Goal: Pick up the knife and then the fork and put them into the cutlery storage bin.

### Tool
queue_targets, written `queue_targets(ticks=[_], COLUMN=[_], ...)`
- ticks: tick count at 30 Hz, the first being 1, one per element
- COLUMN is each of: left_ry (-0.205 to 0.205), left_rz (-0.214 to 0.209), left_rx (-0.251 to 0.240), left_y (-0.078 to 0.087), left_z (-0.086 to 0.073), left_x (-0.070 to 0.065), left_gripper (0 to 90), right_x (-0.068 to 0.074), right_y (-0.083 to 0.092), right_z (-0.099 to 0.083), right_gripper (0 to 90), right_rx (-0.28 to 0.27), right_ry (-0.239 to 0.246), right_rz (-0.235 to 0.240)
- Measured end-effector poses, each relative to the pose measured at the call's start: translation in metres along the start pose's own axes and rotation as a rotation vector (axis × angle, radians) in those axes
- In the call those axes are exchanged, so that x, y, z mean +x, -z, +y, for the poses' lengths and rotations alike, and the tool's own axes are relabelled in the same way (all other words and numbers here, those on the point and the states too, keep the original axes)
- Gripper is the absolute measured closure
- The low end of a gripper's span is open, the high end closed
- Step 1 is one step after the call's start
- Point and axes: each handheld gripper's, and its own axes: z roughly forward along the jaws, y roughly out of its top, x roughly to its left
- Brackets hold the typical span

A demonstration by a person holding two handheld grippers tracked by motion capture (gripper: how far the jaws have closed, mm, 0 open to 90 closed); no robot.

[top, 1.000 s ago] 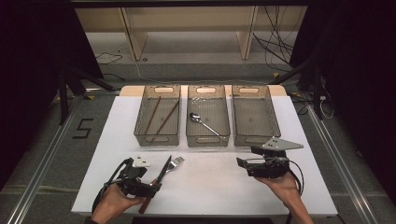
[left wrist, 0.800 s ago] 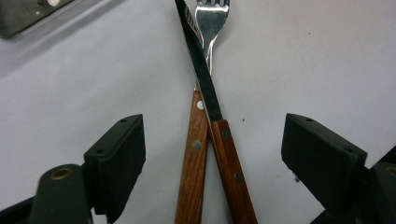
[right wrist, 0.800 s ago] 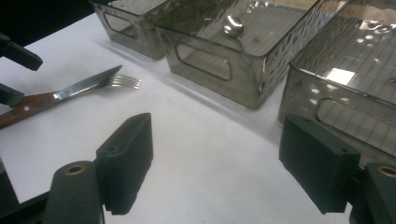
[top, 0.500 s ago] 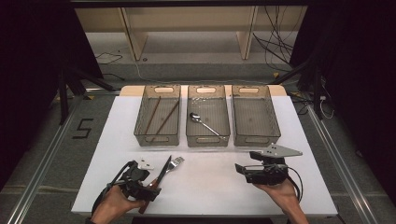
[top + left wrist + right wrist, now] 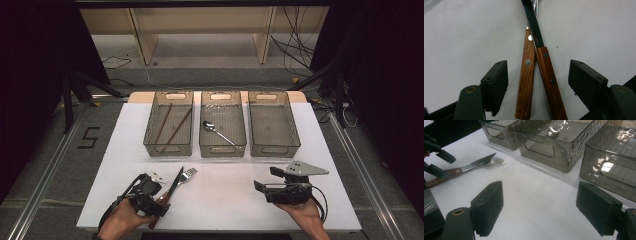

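A wooden-handled knife (image 5: 549, 75) and fork (image 5: 526, 80) lie crossed on the white table (image 5: 225, 200) at the front left. My left gripper (image 5: 537, 75) straddles both handles. Its jaws have just been closing, but the pads stand apart from the wood, so it is open. From above, the left gripper (image 5: 155, 197) sits at the handle ends, with the knife blade (image 5: 176, 181) and the fork's tines (image 5: 189, 174) pointing toward the bins. My right gripper (image 5: 265, 180) hovers at the front right, open. Its jaws have just been opening, with nothing between them (image 5: 539, 207).
Three grey see-through bins stand in a row behind. The left bin (image 5: 169, 145) holds two chopsticks, the middle bin (image 5: 222, 147) a spoon (image 5: 212, 127), and the right bin (image 5: 274, 145) nothing. Bare white table lies between the grippers.
The right gripper has drifted slightly toward the table's front edge. The left hand has stayed over the knife and fork handles.
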Motion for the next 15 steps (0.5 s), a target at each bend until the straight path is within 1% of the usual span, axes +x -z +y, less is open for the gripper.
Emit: queue_targets(ticks=[3, 6, 9, 10, 12, 13, 15], left_ry=[0.0, -0.01, -0.021, -0.021, -0.04, -0.044, -0.056], left_rz=[0.0, 0.02, 0.017, 0.017, 0.048, 0.053, 0.049], left_rx=[0.008, 0.034, 0.055, 0.055, 0.082, 0.082, 0.09], left_y=[-0.001, -0.003, -0.006, -0.006, -0.009, -0.01, -0.012], left_z=[0.0, 0.001, 0.002, 0.002, 0.002, 0.003, 0.003], left_x=[-0.001, -0.003, -0.005, -0.005, -0.007, -0.008, -0.01], left_gripper=[35.4, 36.3, 37.7, 37.9, 39.2, 40.3, 44.0], right_x=[0.0, 0.001, 0.002, 0.002, 0.001, 0.001, 0.001], right_y=[0.0, 0.0, -0.001, -0.001, -0.001, -0.001, -0.001], right_z=[0.0, 0.0, 0.0, 0.0, -0.001, -0.001, -0.001], right_gripper=[22.7, 22.9, 23.0, 23.0, 23.4, 23.5, 23.7], right_rx=[0.001, 0.002, 0.005, 0.005, 0.005, 0.006, 0.006], right_ry=[0.002, 0.006, 0.009, 0.009, 0.01, 0.009, 0.007], right_rz=[0.004, 0.008, 0.014, 0.014, 0.016, 0.017, 0.018])
